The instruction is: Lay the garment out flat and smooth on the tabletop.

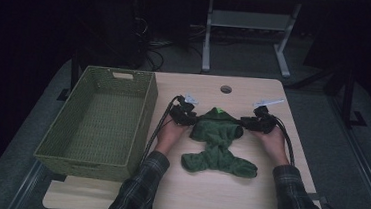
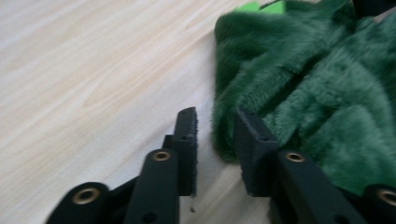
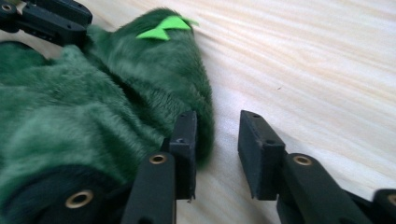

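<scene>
High view, layout: I see the green fleece garment (image 1: 217,139) lying crumpled on the wooden table (image 1: 246,199), right of the empty woven basket (image 1: 99,120). My left gripper (image 1: 188,118) sits at the garment's upper left edge, my right gripper (image 1: 249,122) at its upper right.

High view, step: I judge I am about to take hold of both top corners, to spread or fold the garment.

Left gripper view, jaws: the left gripper (image 2: 215,135) stands parted with a narrow gap; the fleece (image 2: 317,88) edge lies just at that gap, against the far-side jaw, nothing clamped.

Right gripper view, jaws: the right gripper (image 3: 217,140) is likewise parted and holds nothing; the fleece (image 3: 93,107) presses against one jaw, bare wood between the two.

Right gripper view, extra: a bright green tag (image 3: 163,28) sits on the fabric, plain here and a mere speck from above.

Next move: I would slide each gripper inward until fabric sits between the jaws, then close.

Only from above: the basket and the garment's full outline.
</scene>
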Motion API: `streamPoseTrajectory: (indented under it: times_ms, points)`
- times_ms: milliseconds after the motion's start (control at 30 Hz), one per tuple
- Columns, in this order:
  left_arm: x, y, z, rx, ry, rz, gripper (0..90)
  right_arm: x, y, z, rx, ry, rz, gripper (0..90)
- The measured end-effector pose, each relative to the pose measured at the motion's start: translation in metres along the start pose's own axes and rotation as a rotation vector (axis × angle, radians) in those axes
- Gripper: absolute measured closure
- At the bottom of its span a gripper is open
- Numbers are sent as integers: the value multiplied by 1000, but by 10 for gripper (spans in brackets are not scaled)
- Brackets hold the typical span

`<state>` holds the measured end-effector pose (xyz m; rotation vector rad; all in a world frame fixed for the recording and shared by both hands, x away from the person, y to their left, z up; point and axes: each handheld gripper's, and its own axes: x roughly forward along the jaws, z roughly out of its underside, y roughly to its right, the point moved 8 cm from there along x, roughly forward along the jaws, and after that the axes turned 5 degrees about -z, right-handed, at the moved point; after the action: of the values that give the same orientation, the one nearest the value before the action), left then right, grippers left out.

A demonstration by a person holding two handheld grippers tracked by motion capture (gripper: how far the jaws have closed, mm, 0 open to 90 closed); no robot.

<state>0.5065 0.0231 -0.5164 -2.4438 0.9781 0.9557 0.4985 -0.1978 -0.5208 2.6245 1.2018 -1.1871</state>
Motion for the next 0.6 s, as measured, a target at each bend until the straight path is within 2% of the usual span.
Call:
streamPoseTrajectory:
  times_ms: [33, 167, 233, 400, 433, 600]
  points:
    - [-3, 0, -1, 1, 4, -2, 686, 0, 0, 0, 0, 0, 0, 638]
    - [-15, 0, -8, -6, 25, -3, 587, -13, -3, -5, -16, 15, 5, 615]
    - [-25, 2, -11, -13, 31, 9, 525, -23, -5, -8, -25, 28, 15, 610]
    - [-40, 8, -11, -5, 39, 27, 461, -32, -10, -10, -36, 27, 25, 583]
    - [-46, 13, -9, -13, 47, 52, 426, -37, -14, -9, -31, 24, 31, 563]
    - [-58, 23, -4, -7, 49, 72, 349, -45, -17, -5, -8, 22, 28, 527]
